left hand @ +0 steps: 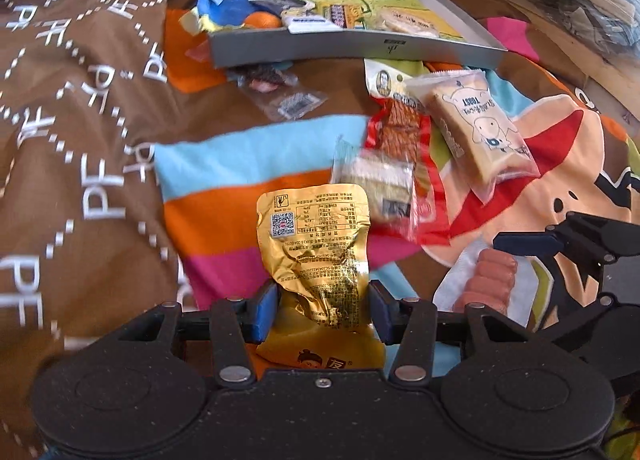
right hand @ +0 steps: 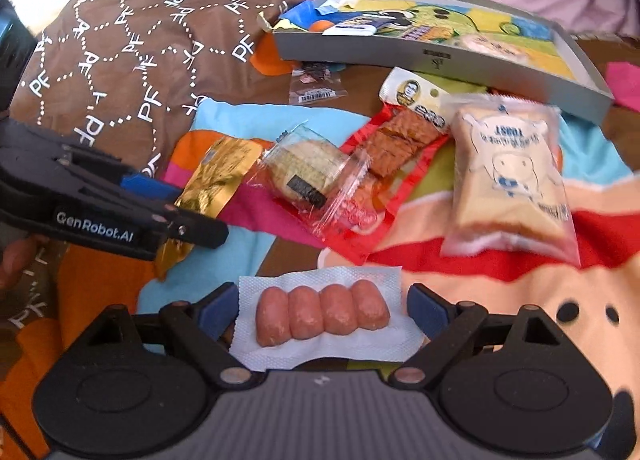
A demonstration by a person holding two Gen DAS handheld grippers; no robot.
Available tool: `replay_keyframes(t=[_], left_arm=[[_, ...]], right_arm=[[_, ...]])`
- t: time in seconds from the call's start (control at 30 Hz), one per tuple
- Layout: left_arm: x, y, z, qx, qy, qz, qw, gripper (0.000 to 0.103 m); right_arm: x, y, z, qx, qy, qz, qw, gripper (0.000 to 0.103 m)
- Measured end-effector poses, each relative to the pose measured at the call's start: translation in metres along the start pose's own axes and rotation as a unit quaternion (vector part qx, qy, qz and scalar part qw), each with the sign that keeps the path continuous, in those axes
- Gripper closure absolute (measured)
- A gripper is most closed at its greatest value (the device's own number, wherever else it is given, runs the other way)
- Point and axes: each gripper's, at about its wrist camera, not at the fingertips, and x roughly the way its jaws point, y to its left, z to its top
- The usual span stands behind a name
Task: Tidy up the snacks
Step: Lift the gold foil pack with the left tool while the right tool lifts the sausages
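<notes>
A gold foil pouch (left hand: 316, 244) stands crumpled between the blue pads of my left gripper (left hand: 323, 300), which is shut on its lower half. From the right wrist view the same gripper (right hand: 188, 211) pinches the pouch (right hand: 224, 171) just above the bedspread. A white pack of small sausages (right hand: 322, 316) lies flat between the fingers of my right gripper (right hand: 322, 310), which is open, pads at the pack's edges. A grey shallow box (left hand: 352, 45) with a cartoon lining sits at the back and holds several snacks.
On the striped bedspread lie a toast pack (right hand: 512, 171), a red pack of spicy strips (right hand: 404, 139), a clear-wrapped cracker (right hand: 308, 171) and a small clear packet (right hand: 316, 85). A brown quilt (left hand: 80, 99) with white letters bulges at the left. A hand (right hand: 12, 264) shows at the left edge.
</notes>
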Motion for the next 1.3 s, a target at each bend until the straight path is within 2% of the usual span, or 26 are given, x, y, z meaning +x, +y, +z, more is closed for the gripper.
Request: replay_keyframes(t=[0.17, 0.4, 0.9, 1.3], left_arm=[[-0.01, -0.006, -0.011, -0.022, 0.015, -0.002, 0.9997, 0.053], [-0.009, -0.012, -0.014, -0.008, 0.013, 0.004, 0.9999, 0.053], [-0.011, -0.011, -0.013, -0.015, 0.003, 0.011, 0.9998, 0.053], [-0.017, -0.01, -0.008, -0.016, -0.024, 0.021, 0.9994, 0.053]], right_arm=[[-0.007, 0.005, -0.01, 0.011, -0.002, -0.002, 1.0, 0.009], [-0.008, 0.012, -0.015, 0.001, -0.014, -0.018, 1.0, 0.009], [-0.018, 0.029, -0.022, -0.046, -0.058, -0.053, 0.996, 0.012], [-0.026, 0.031, -0.018, -0.069, -0.079, -0.071, 0.992, 0.012]])
